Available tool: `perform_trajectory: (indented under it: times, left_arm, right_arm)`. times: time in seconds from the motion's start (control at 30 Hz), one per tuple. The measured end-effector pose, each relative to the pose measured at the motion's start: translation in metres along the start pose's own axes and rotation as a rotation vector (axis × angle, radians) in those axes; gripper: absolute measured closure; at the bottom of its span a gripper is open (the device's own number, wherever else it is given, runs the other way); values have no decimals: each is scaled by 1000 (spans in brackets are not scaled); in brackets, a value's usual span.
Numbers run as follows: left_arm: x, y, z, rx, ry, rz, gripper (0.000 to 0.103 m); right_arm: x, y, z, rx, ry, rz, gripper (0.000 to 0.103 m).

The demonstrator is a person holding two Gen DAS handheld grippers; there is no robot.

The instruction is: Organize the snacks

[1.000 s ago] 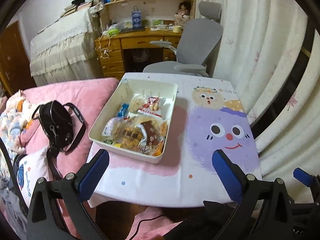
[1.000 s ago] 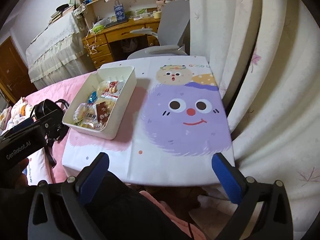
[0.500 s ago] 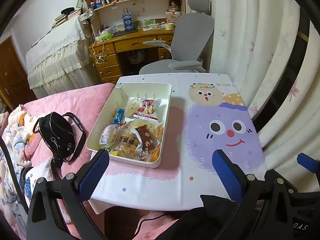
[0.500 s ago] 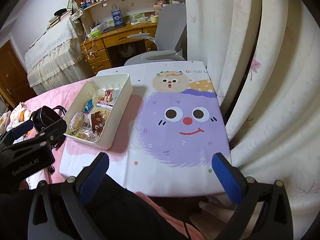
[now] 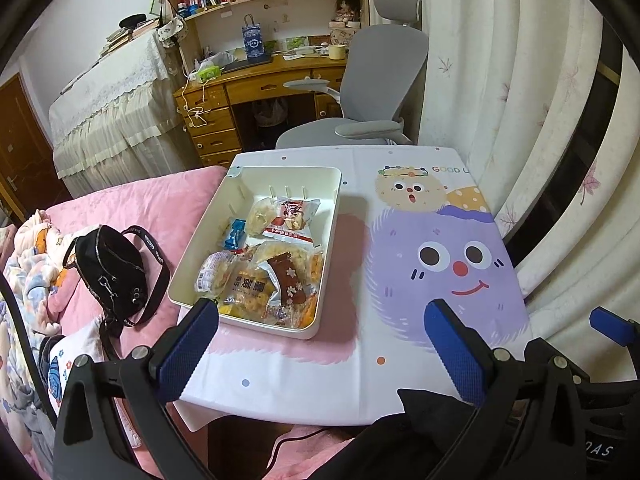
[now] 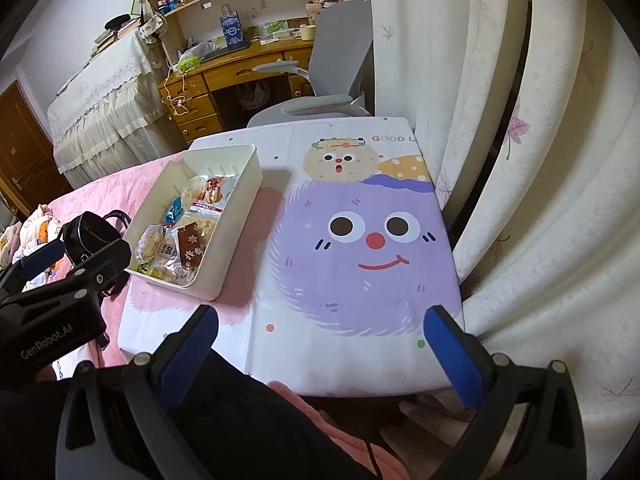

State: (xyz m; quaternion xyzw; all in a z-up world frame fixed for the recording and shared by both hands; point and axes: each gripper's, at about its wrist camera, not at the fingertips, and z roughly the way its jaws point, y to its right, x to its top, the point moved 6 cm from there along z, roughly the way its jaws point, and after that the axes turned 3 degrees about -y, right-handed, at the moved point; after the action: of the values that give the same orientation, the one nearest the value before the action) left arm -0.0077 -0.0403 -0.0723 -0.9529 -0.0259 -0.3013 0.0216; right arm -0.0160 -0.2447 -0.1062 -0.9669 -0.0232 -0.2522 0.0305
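The left tongs and the right tongs are built alike: black angular arms, studded with silver screws, are tipped with blue textured pads. White lettering "GenRobot.AI" is printed on the left unit's black housing. Dark clothing is worn beneath them.

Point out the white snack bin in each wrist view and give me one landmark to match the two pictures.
Left wrist view: the white snack bin sits centre-left, its near corner just beyond the left gripper.
Right wrist view: the bin lies left of centre, well ahead of the right gripper.
Shared landmark: the purple cartoon monster printed on the tablecloth, directly right of the bin.
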Motion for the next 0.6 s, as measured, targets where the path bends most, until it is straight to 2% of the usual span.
perform_trajectory:
  times: [0.6]
  left_arm:
    - [-1,-1,4,-3,-9,-7,1]
  right_arm:
    - [-5,-1,12,-4,-27,0,0]
